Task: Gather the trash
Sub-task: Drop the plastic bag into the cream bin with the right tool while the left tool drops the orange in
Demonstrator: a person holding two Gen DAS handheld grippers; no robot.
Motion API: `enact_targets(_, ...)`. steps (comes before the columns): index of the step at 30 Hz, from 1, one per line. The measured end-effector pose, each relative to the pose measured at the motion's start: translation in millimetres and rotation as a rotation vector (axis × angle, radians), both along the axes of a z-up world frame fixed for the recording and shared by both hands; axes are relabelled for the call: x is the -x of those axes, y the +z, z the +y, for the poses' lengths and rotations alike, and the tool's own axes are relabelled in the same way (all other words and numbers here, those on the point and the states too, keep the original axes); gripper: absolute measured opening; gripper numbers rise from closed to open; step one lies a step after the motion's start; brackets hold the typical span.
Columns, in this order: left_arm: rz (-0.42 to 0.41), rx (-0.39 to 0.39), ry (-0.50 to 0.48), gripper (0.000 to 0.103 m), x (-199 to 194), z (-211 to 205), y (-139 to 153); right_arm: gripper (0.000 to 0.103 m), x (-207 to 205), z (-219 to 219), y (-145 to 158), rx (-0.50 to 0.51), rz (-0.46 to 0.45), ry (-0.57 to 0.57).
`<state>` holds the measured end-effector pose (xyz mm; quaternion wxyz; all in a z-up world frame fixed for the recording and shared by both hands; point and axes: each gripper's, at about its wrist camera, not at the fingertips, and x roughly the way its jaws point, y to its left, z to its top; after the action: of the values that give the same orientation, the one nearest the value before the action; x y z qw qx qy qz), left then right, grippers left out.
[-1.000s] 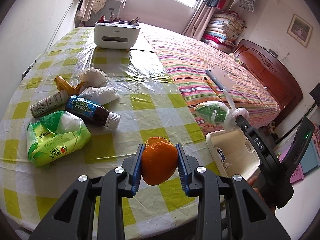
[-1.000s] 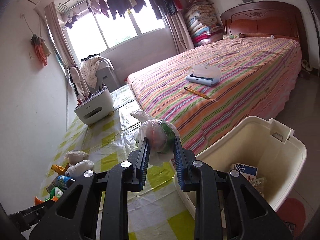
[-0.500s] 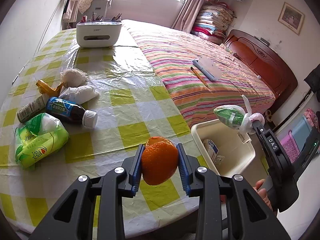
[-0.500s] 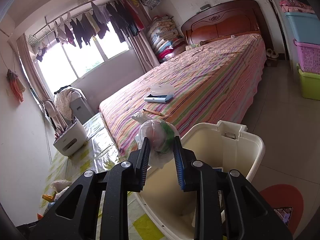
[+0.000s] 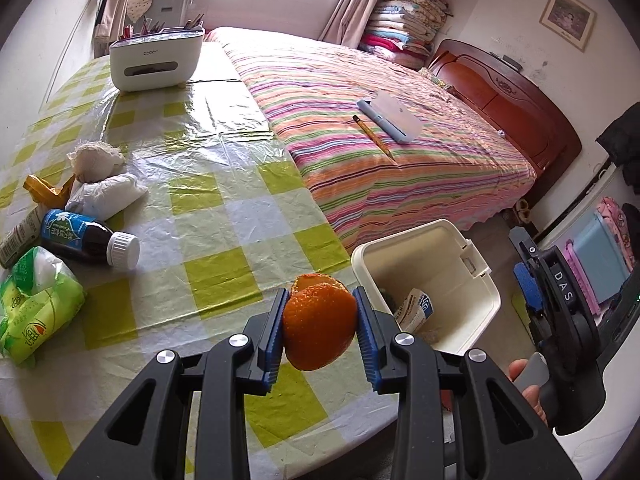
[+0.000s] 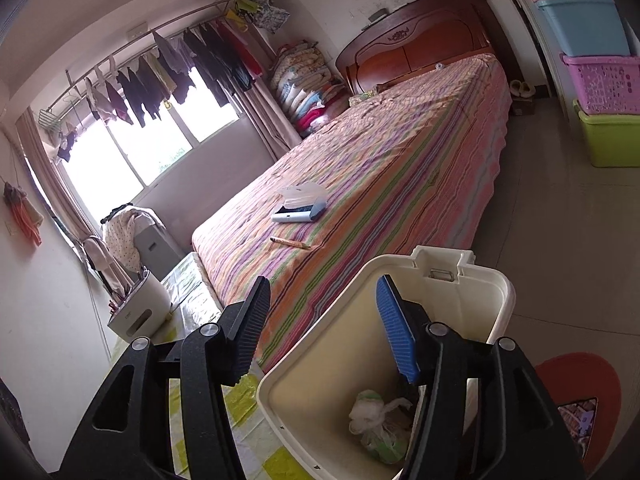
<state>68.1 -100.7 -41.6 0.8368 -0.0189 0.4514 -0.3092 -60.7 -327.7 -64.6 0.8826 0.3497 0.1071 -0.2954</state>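
Two tongs: left (image 5: 320,320) grips orange peel (image 5: 319,326); right (image 6: 324,324) opening, empty.

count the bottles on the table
2, both lying at the table's left edge: a dark bottle with a white cap, and a pale bottle beside it, partly cut off by the frame. More may be hidden beyond that edge.
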Motion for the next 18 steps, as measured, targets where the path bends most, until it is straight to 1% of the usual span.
enact_targets(3, 0.044, 0.016, -0.036, 0.032, -10, -17, -8, 0.055, 9, -5, 1, -0.016, -0.055, -0.033)
enact_targets(5, 0.070, 0.024, -0.081, 0.033, -14, -34, -14, 0.055, 15, -7, 2, -0.013, -0.085, -0.059)
enact_targets(7, 0.090, 0.024, -0.116, 0.033, -17, -51, -21, 0.057, 22, -7, 6, 0.005, -0.117, -0.089)
enact_targets(9, 0.125, 0.022, -0.143, 0.033, -21, -67, -28, 0.061, 29, -7, 11, 0.028, -0.154, -0.120)
enact_targets(10, 0.135, 0.020, -0.155, 0.033, -23, -76, -31, 0.062, 35, -7, 14, 0.047, -0.177, -0.145)
enact_targets(14, 0.142, 0.015, -0.210, 0.033, -23, -107, -38, 0.064, 49, -4, 26, 0.117, -0.242, -0.199)
enact_targets(17, 0.147, 0.010, -0.258, 0.034, -20, -129, -41, 0.066, 55, -2, 29, 0.142, -0.268, -0.201)
enact_targets(18, 0.144, 0.002, -0.271, 0.039, -18, -135, -42, 0.066, 56, -2, 29, 0.137, -0.275, -0.197)
